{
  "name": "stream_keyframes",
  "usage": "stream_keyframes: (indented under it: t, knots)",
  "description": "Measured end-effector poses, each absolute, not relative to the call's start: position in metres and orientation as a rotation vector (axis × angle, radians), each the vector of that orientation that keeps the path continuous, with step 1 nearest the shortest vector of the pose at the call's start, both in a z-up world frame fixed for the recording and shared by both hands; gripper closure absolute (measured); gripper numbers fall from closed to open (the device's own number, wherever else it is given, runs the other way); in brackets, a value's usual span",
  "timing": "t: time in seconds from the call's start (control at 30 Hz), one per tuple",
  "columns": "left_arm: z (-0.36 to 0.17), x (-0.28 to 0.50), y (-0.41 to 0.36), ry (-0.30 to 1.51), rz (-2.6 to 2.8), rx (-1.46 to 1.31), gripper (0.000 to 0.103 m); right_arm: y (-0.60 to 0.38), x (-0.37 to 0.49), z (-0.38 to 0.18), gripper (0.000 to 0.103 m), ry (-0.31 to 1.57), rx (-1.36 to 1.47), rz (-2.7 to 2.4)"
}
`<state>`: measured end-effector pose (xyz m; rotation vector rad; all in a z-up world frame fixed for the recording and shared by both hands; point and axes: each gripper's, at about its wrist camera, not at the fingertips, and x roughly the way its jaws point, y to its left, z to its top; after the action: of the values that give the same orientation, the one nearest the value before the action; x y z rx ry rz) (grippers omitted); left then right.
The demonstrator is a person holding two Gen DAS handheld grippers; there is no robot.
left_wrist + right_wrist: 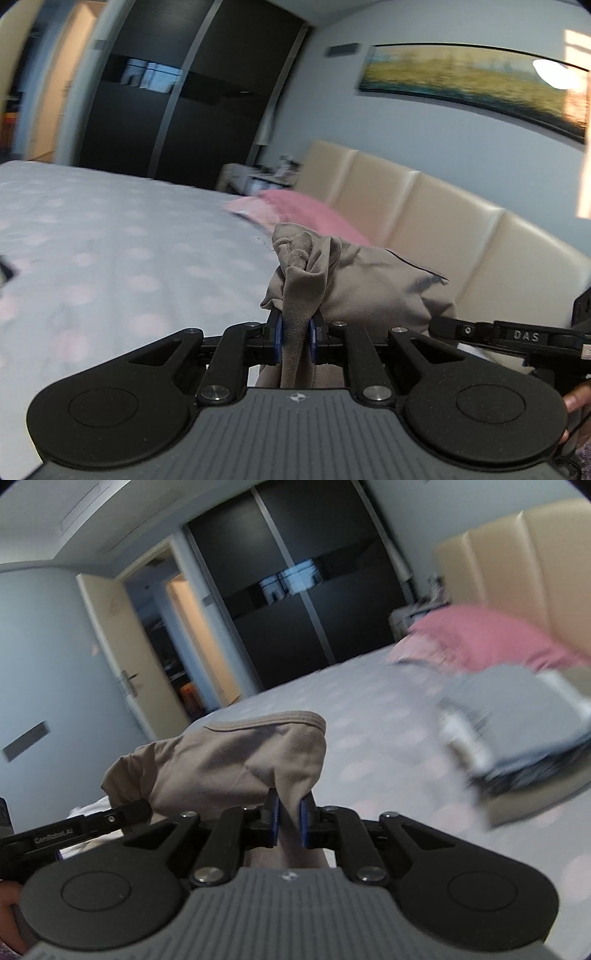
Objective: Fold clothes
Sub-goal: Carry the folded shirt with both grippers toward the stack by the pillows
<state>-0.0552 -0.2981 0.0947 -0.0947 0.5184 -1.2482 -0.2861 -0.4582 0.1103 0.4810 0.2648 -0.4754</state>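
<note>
A taupe garment (354, 280) is lifted above the bed, stretched between both grippers. My left gripper (295, 332) is shut on a bunched edge of it, cloth squeezed between the blue pads and sticking up past them. In the right wrist view the same taupe garment (229, 764) drapes to the left, its seamed hem on top, and my right gripper (290, 821) is shut on a corner of it. The right gripper's black arm (517, 334) shows at the right edge of the left wrist view, and the left gripper's arm (74, 829) at the left of the right wrist view.
A bed with a pale dotted cover (110, 251) lies below. A pink pillow (487, 638) rests against the beige padded headboard (424, 206). A stack of folded grey clothes (517, 723) sits on the bed at the right. Dark wardrobe doors (314, 602) stand behind.
</note>
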Motion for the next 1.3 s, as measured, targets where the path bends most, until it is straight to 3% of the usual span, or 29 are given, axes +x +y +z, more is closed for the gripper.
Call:
stream_keyframes:
  t: [0.3,0.6,1.07,1.3]
  knots:
    - [0.125,-0.100,-0.451,0.525,-1.437,-0.064,0.092,-0.572,-0.361,0.165,0.090,0.230,0.407,-0.673]
    - [0.125,-0.116,-0.587,0.491,-1.544,0.006,0.092,-0.692,-0.380,0.185,0.090,0.231,0.366,-0.812]
    - [0.077,-0.074,-0.732,0.456,-1.435,0.184,0.092,-0.857,-0.298,0.126,0.090,0.314,0.382,-0.833]
    - [0.038,-0.040,-0.787,0.540,-1.346,0.251,0.092,-0.914,-0.247,0.083,0.090,0.345,0.406,-0.844]
